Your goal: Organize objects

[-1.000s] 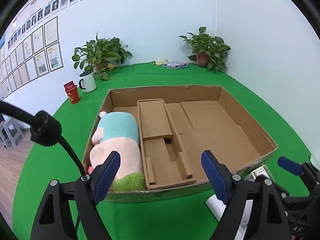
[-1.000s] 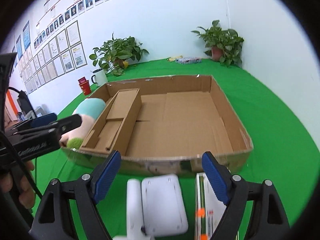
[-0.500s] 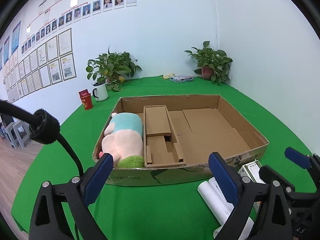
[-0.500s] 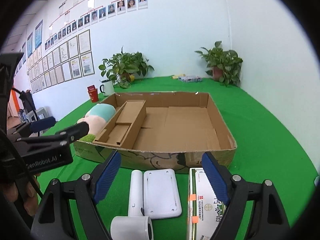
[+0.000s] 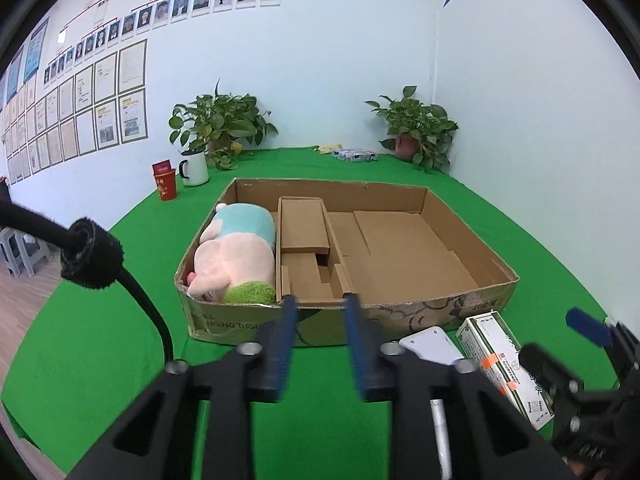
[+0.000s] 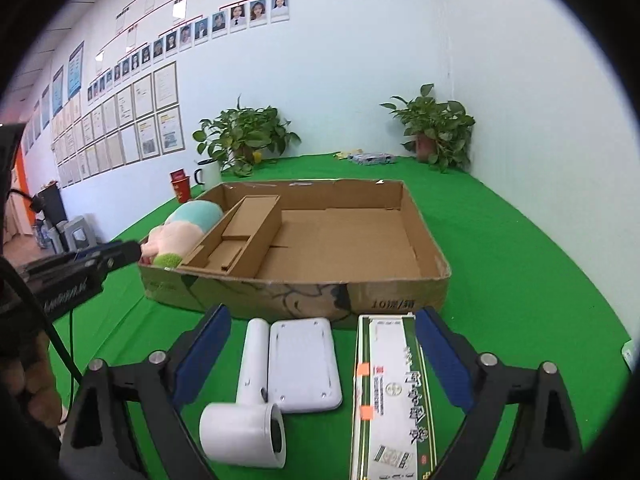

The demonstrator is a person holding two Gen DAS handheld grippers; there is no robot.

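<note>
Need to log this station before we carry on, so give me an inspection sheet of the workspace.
Surface: green cloth.
Job's things: cardboard box with plush toy in its left section; hair dryer, white flat device, long carton lying in front.
Clutter: red cup, white mug.
Grippers: left gripper closing on nothing; right gripper opening, empty.
Cables: black cable.
Surroundings: potted plants, framed papers on wall.

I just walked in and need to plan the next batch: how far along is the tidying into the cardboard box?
Done: the plush toy lies in the cardboard box, left compartment. In hand: nothing; the left gripper is closing on air, the right gripper opening. Left: hair dryer, white flat device and green-and-white carton wait on the green cloth.
</note>
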